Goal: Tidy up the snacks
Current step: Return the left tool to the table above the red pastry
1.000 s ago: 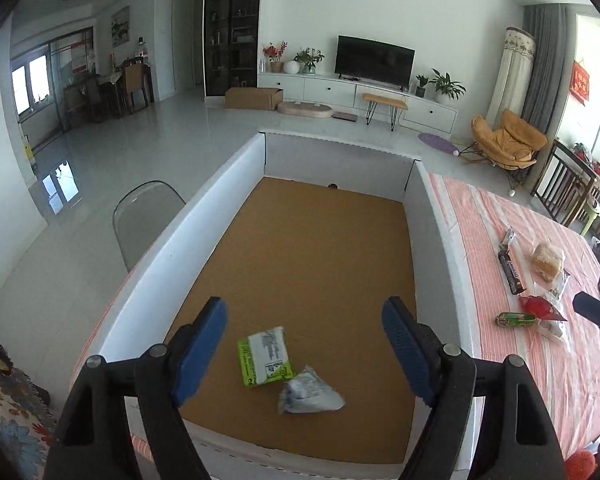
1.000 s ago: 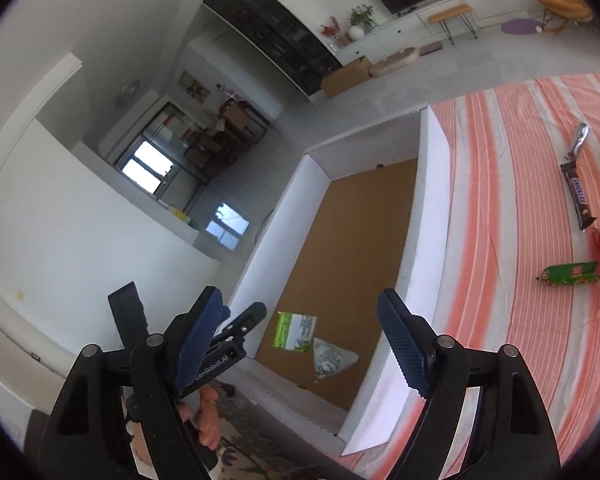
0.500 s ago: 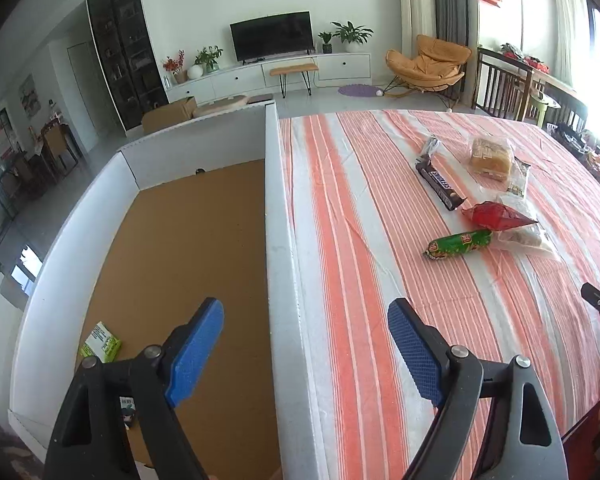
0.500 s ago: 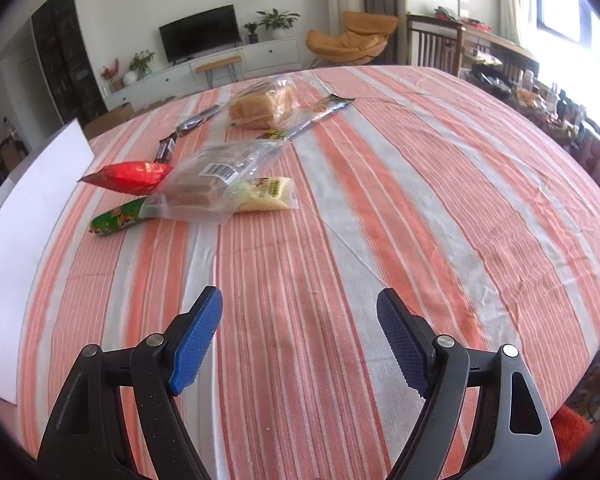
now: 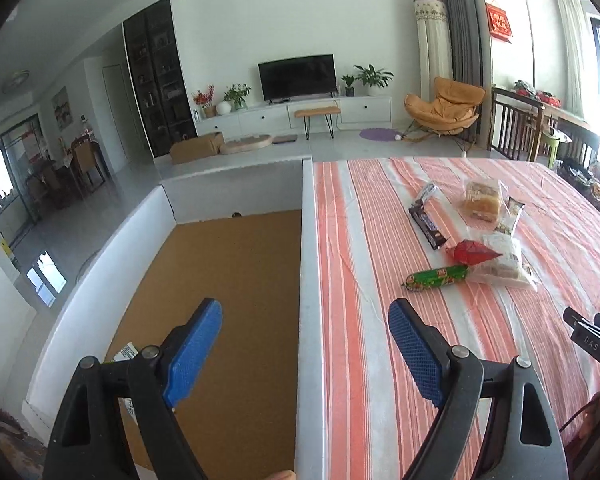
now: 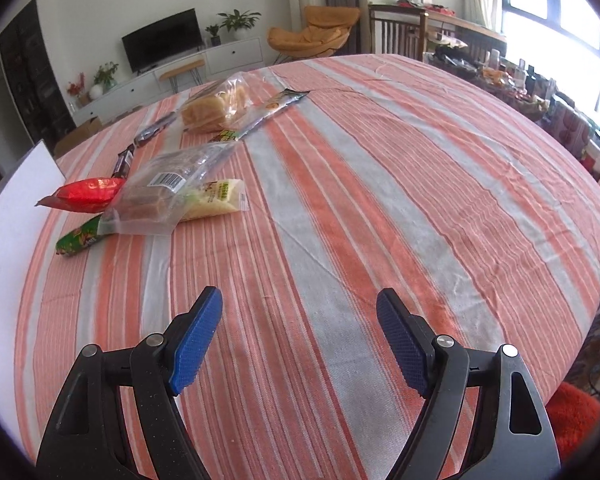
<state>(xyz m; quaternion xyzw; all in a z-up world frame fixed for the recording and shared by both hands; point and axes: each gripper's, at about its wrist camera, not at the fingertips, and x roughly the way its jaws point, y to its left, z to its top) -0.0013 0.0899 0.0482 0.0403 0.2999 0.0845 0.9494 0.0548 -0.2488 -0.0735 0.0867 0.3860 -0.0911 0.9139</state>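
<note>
Striped tablecloth carries snack packets and box.

Left wrist view: angled down, straddling white box wall, cork-brown floor left, striped orange-and-white tablecloth right. Right wrist view: low, close over cloth. Both share green tubular snack packet.

Box wall blocks; tablecloth near side free.

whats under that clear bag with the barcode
Under the clear bag: one end of the green snack stick and part of the yellow packet. Anything else beneath is hidden.
</note>
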